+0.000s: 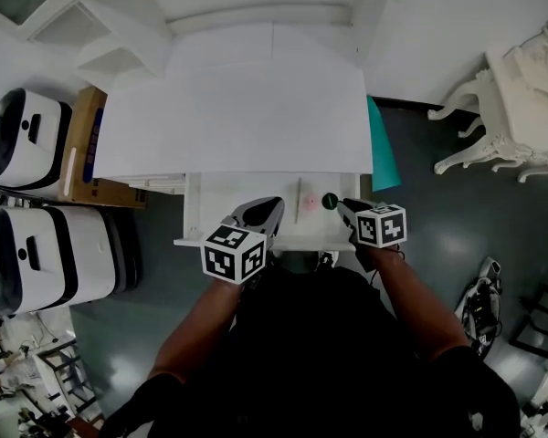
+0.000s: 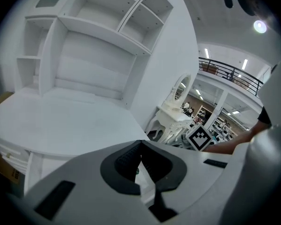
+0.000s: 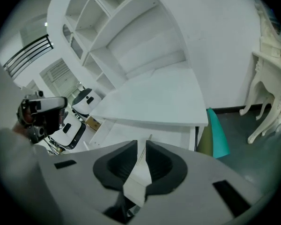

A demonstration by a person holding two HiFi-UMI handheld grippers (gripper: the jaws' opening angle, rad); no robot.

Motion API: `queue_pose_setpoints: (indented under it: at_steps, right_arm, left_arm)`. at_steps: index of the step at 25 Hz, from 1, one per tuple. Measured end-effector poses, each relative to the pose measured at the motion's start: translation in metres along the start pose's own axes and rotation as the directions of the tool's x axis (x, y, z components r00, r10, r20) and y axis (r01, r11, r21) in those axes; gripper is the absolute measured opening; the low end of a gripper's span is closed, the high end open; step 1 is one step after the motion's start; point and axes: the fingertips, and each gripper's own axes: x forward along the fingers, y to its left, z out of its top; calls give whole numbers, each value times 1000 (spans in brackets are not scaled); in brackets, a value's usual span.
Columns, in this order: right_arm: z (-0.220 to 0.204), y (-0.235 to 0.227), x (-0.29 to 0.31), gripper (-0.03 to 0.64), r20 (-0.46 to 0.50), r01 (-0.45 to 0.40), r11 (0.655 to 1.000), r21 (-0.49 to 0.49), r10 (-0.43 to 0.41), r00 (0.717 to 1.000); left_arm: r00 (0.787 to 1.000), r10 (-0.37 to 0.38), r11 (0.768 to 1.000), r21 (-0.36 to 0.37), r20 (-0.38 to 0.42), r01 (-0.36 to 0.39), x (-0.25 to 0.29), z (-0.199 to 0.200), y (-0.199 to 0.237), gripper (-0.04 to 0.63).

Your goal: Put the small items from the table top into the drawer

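The white desk top (image 1: pixel 237 117) is bare. Below its front edge the drawer (image 1: pixel 196 217) stands pulled out. Inside lie a pink item (image 1: pixel 310 203), a thin stick (image 1: pixel 299 192) and a dark green ball (image 1: pixel 330 201). My left gripper (image 1: pixel 274 206) hovers over the drawer's left half with its jaws meeting at the tips and nothing in them (image 2: pixel 140 146). The right gripper (image 1: pixel 342 206) sits just right of the green ball, apart from it. Its jaws stand a narrow gap apart and hold nothing (image 3: pixel 141 146); the drawer (image 3: pixel 145 128) shows through the gap.
Two white machines (image 1: pixel 27 135) (image 1: pixel 46 254) and a cardboard box (image 1: pixel 82 144) stand left of the desk. A teal panel (image 1: pixel 381 144) leans at its right side. An ornate white table (image 1: pixel 521 99) stands further right. White shelves (image 2: pixel 98 36) rise behind the desk top.
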Motion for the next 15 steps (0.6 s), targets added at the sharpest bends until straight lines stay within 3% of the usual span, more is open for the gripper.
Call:
queue_pose_setpoints:
  at_steps: [3, 9, 15]
  right_arm:
    - [16, 8, -26, 44, 59, -29, 997, -78, 34, 998]
    - [42, 28, -71, 27, 185, -84, 969, -233, 129, 974]
    - [43, 37, -87, 26, 192, -122, 935, -333, 194, 962]
  left_arm:
    - [1000, 13, 1000, -4, 27, -12, 5, 5, -11, 3]
    - [996, 52, 999, 1, 78, -52, 7, 11, -31, 3]
    - [983, 114, 994, -16, 141, -112, -8, 7, -45, 3]
